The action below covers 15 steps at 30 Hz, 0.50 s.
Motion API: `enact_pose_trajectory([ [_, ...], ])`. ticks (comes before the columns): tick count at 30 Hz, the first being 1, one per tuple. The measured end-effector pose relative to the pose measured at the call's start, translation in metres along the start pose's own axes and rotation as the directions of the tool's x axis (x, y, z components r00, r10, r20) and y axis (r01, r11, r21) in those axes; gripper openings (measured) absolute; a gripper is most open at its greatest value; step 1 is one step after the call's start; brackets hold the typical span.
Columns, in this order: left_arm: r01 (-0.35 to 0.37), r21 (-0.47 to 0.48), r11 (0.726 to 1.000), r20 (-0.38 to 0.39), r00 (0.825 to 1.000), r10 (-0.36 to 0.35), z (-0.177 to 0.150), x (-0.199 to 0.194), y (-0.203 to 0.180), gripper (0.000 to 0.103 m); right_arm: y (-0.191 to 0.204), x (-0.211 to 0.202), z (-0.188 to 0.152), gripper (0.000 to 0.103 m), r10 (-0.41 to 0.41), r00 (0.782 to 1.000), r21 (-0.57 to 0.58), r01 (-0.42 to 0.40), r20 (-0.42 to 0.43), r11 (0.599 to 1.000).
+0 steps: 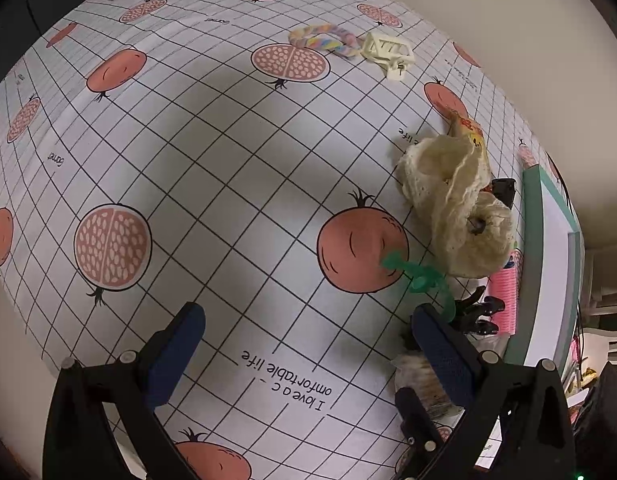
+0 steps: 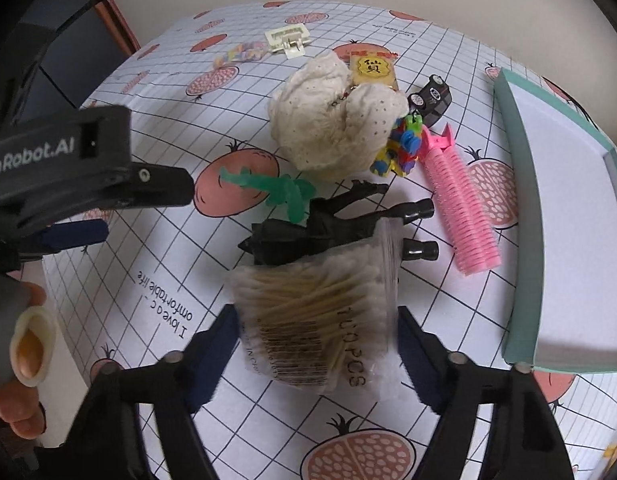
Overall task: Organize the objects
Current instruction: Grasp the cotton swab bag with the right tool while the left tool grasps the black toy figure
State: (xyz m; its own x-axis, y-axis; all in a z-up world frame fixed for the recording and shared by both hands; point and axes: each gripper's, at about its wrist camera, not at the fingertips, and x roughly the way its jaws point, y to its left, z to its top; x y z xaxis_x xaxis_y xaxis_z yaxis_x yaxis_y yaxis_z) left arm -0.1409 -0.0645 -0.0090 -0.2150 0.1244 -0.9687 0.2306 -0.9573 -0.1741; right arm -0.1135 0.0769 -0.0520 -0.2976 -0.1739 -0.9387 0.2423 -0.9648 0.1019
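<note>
A clear bag of cotton swabs (image 2: 320, 320) lies on the pomegranate-print tablecloth (image 2: 156, 264). My right gripper (image 2: 314, 320) points down over it, a blue pad pressing each side of the bag. Just beyond the bag are a black hair claw (image 2: 328, 224), a green plastic piece (image 2: 276, 192) and a pink hair roller (image 2: 460, 208). My left gripper (image 1: 308, 320) hangs open over bare cloth with nothing between its fingers. The swab bag (image 1: 416, 380) shows partly behind its right finger. A teal open box (image 2: 520, 216) with a white floor stands at the right.
A cream lace cloth (image 2: 332, 120) is heaped mid-table, with a yellow packet (image 2: 374, 68), a black toy car (image 2: 432, 96) and a colourful toy (image 2: 404, 148) around it. A cream clip (image 1: 388, 52) and a pastel band (image 1: 324, 40) lie far back. A person's hand (image 2: 24, 344) is at the left.
</note>
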Motion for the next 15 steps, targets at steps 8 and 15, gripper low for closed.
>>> enact_pose_trajectory([
  [8,0.034,0.022,0.999,0.005,0.999,-0.034,-0.003,0.001,-0.014,0.103,-0.016,-0.010,0.003,0.067,0.002,1.000,0.011,-0.002,0.007,1.000],
  [15,0.061,0.046,0.997,0.009,0.998,-0.061,-0.007,0.002,-0.033,0.098,-0.037,-0.041,0.005,0.066,0.008,0.998,0.032,-0.010,0.061,0.999],
])
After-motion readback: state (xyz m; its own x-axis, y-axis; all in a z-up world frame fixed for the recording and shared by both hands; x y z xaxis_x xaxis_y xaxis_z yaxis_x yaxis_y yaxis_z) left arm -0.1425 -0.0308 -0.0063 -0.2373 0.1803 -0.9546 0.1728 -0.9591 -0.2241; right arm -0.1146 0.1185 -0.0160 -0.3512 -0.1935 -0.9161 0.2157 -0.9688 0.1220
